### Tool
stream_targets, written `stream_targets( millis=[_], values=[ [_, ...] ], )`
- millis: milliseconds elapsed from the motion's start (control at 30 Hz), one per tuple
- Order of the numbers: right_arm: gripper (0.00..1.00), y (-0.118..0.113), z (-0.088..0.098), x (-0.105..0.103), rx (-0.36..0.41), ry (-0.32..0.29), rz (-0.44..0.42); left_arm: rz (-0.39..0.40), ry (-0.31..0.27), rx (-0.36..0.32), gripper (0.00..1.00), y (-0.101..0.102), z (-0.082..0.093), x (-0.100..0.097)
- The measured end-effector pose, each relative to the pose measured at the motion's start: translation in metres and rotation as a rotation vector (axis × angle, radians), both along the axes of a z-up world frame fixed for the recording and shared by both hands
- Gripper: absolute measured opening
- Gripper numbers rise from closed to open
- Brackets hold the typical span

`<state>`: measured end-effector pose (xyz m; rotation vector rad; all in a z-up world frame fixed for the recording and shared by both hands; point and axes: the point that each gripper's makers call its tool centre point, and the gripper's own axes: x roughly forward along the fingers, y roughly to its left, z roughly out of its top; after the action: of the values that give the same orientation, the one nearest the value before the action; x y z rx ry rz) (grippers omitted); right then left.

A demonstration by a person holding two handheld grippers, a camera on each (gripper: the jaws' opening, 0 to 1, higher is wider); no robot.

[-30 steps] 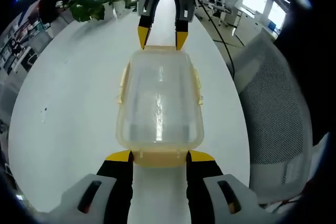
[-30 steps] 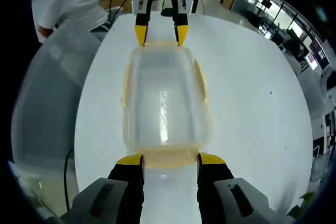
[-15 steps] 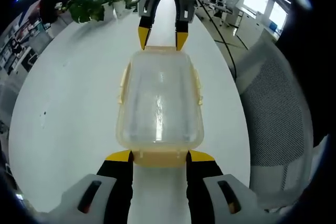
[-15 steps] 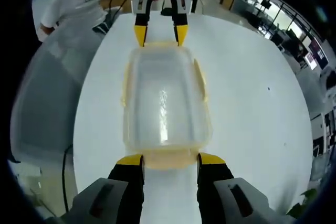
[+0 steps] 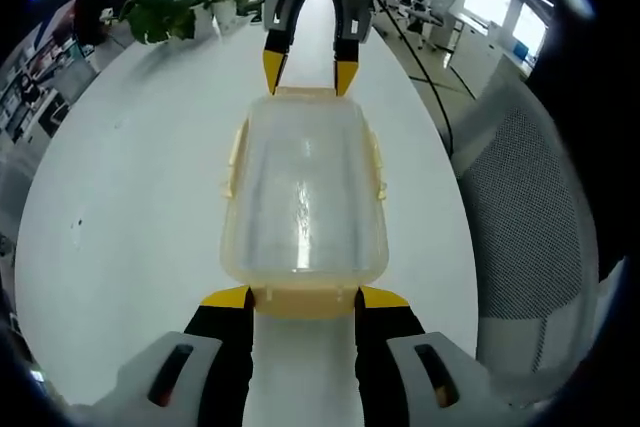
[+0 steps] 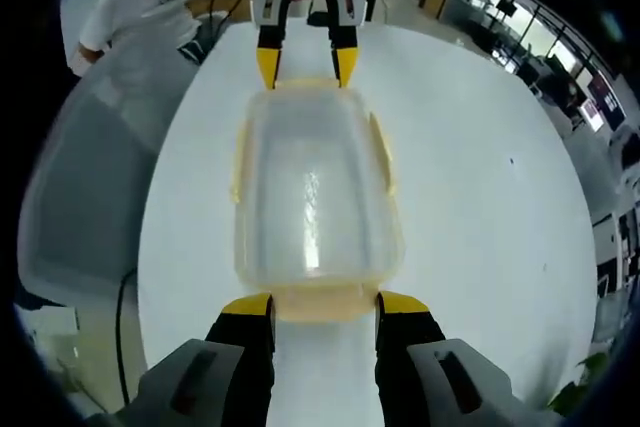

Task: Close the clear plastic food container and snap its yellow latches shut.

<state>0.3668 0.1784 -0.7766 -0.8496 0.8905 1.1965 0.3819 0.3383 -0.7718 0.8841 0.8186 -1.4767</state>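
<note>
The clear plastic container (image 5: 305,197) lies on the white table with its lid on, and pale yellow latches (image 5: 377,162) run along its long sides. My left gripper (image 5: 305,299) is open, its yellow tips at either side of the near end latch (image 5: 305,304). My right gripper (image 5: 305,69) stands open at the far end. In the right gripper view the same container (image 6: 315,197) runs away from my right gripper (image 6: 325,305), whose tips flank that end's latch (image 6: 322,307). The left gripper (image 6: 305,65) sits at the opposite end.
The white table (image 5: 130,187) is round and wide. A grey mesh chair (image 5: 530,217) stands close to its edge, also seen as the chair (image 6: 95,177). Potted plants (image 5: 175,2) sit at the far rim. A person in a white shirt (image 6: 135,7) stands beyond the table.
The table and background have drifted slightly in both views. The container keeps its place between the two grippers, and the jaws have not changed.
</note>
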Motion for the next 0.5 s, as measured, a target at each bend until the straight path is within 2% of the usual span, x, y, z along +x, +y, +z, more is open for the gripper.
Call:
stream_targets(
  millis=[500],
  values=[
    [0.38,-0.0033,-0.0056,-0.0004,-0.002,-0.004,-0.005,0.001,-0.005,0.021,0.39,-0.0037,-0.0083,0.0015]
  ],
)
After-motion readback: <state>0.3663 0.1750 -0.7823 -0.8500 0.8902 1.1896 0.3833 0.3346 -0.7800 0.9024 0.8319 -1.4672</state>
